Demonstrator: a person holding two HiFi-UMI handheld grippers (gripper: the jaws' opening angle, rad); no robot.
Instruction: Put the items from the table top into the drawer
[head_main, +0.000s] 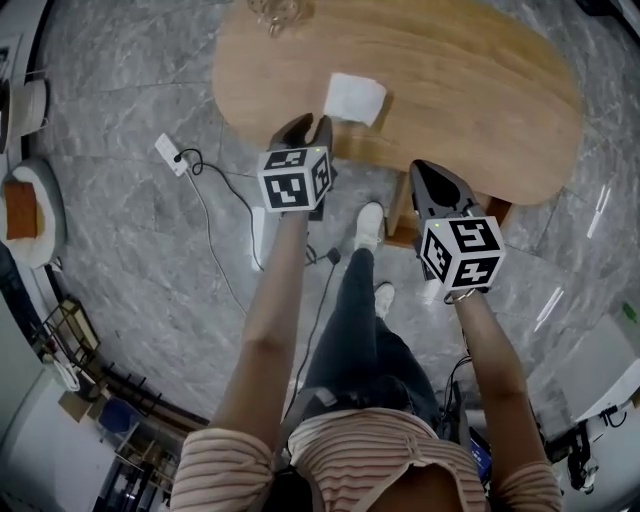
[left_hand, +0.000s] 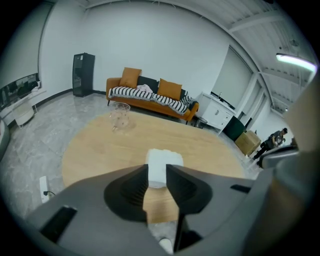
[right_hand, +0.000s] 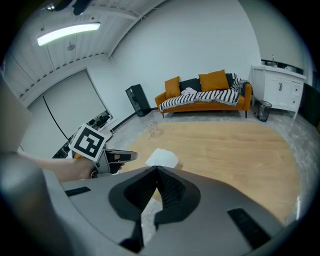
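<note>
An oval wooden surface (head_main: 480, 90) stands on a grey marbled floor (head_main: 130, 250), with an orange sofa (left_hand: 150, 97) against the far white wall. A white folded item (head_main: 354, 98) lies flat near the surface's near edge. It is almost square, so no long axis shows, and its sides sit skewed to that edge. The left gripper (left_hand: 158, 172) has its fingers slightly apart, short of the item. The right gripper (right_hand: 157, 170) has its fingers together and empty. A clear glass vessel (left_hand: 120, 114) farther back is hard to make out.
</note>
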